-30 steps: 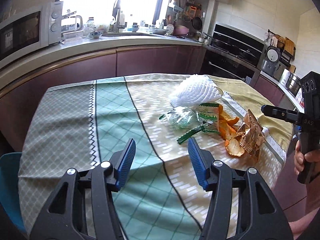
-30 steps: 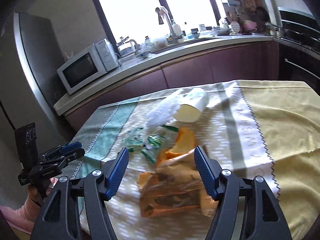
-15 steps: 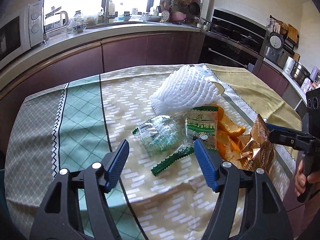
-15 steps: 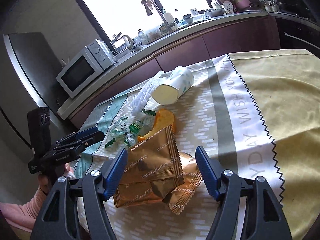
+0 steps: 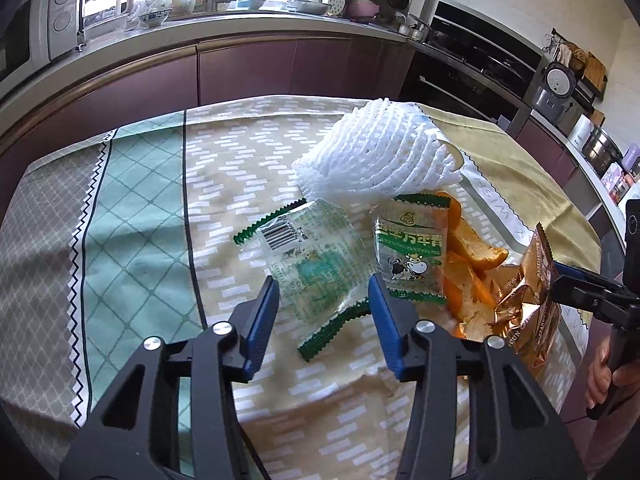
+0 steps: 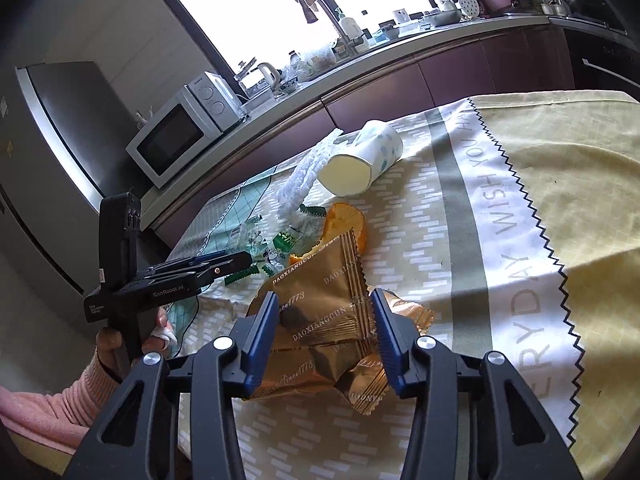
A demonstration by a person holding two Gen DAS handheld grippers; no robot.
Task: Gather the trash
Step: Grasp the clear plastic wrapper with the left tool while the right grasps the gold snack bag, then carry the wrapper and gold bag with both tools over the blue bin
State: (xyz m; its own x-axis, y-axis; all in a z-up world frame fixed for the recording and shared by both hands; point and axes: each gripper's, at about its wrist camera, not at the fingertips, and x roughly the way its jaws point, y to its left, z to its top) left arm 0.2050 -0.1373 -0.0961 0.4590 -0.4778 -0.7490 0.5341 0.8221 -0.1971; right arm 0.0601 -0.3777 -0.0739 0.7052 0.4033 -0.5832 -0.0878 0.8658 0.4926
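The left gripper [image 5: 324, 300] tilts steeply down, its blue-padded jaws closing with a clear green wrapper [image 5: 316, 268] lying between them, though whether the pads touch it cannot be told. The right gripper [image 6: 324, 320] slants down less steeply, its jaws closing around a gold foil packet [image 6: 324, 320], and the pads seem to sit at the packet's sides. A hand [image 6: 120, 340] in a pink sleeve [image 6: 48, 404] grips the left handle, and fingers [image 5: 600, 376] wrap the right one.

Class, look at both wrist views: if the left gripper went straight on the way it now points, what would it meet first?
Most likely the clear green-edged wrapper, already lying between the closing jaws of the left gripper; the tablecloth lies just beneath.
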